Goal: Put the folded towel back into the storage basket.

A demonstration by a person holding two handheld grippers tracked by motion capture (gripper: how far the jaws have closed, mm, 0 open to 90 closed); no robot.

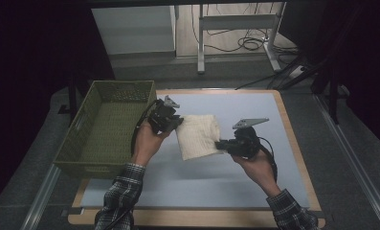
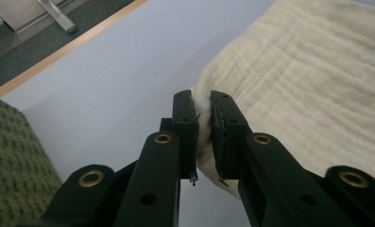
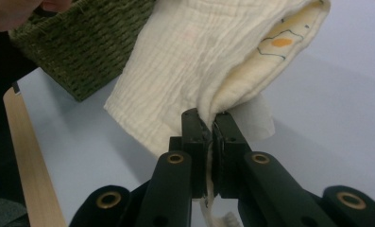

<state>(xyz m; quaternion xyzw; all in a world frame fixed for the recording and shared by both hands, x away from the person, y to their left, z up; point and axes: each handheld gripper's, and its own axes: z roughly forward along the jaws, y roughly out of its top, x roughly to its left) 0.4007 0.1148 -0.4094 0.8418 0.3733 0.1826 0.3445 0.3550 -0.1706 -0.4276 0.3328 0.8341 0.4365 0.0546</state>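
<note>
Claws [image 1: 179,122] [image 1: 219,143] pinch cream cloth [image 1: 198,135] just beside green basket [image 1: 89,153].

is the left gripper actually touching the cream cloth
Touching. The left gripper view shows the left gripper with its fingers pinched on an edge of the cream cloth, fabric squeezed between them.

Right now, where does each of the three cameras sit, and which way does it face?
High view: fixed above the person's side, looking forward and down on the table, basket and cloth; both forearms and hands show.
Left gripper view: rides the left hand-held gripper, looking along its jaws, shut on a cloth edge; basket at lower left.
Right gripper view: rides the right hand-held gripper, jaws shut on the cloth, facing the basket.
Shared: all three show cloth and basket.
</note>
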